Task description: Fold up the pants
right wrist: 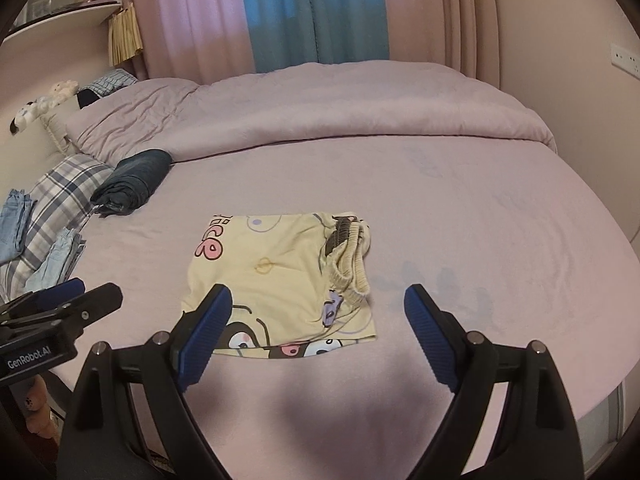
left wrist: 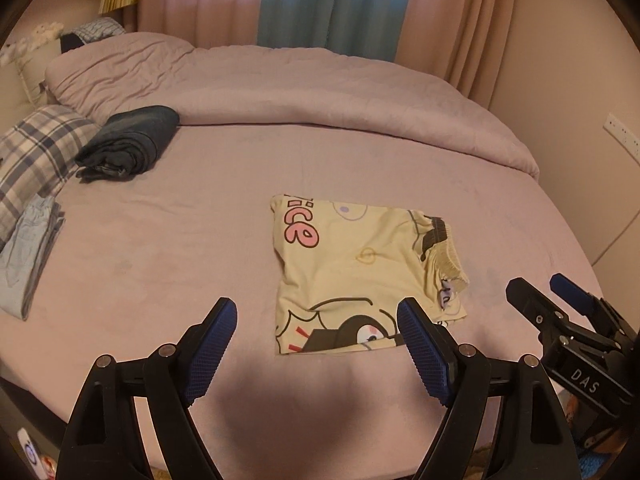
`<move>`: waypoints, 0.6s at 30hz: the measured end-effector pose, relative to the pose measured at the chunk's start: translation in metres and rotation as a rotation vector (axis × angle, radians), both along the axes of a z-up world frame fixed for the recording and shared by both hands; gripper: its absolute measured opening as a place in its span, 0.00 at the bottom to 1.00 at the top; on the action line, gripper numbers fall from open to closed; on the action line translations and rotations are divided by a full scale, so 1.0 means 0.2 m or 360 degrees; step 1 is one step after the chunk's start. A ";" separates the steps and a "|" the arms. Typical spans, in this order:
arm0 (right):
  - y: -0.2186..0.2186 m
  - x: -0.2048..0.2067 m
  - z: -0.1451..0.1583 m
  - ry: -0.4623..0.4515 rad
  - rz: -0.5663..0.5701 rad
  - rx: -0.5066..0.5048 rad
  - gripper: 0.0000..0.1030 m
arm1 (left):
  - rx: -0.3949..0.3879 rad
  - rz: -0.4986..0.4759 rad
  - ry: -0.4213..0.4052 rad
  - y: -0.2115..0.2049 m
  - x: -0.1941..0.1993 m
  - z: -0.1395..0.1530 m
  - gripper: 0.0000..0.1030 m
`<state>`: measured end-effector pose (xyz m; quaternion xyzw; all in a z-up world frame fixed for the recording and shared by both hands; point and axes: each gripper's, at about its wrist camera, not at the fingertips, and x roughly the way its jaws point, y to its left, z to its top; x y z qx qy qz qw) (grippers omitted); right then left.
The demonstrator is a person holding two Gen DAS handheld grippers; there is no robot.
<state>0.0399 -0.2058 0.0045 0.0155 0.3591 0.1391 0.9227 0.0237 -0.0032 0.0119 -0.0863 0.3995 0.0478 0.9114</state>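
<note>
Yellow folded pants [left wrist: 352, 268] lie mid-bed [left wrist: 160, 248], clear all round.

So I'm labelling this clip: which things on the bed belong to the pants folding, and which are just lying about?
Job: yellow cartoon-print pants, folded.
Lying about: dark folded garment, plaid pillow, light blue jeans, lilac duvet.

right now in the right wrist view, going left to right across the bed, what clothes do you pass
light blue jeans → plaid garment → rolled dark garment → folded yellow cartoon pants, elastic waistband on their right side
</note>
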 end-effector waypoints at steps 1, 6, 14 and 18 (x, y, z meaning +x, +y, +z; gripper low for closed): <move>0.01 -0.01 0.00 -0.0003 0.0003 -0.0006 0.86 | 0.0013 0.0003 0.0001 0.00 0.00 0.00 0.80; 0.04 -0.02 0.00 -0.0005 0.0016 -0.0004 0.86 | 0.0115 0.0033 -0.0006 -0.03 -0.01 0.00 0.80; 0.06 -0.03 -0.01 0.0004 0.0013 -0.0020 0.86 | 0.0072 0.0037 0.0005 -0.03 -0.01 0.00 0.80; 0.06 -0.04 -0.01 0.0005 0.0014 -0.0029 0.86 | 0.0068 0.0039 0.0004 -0.02 -0.02 0.01 0.80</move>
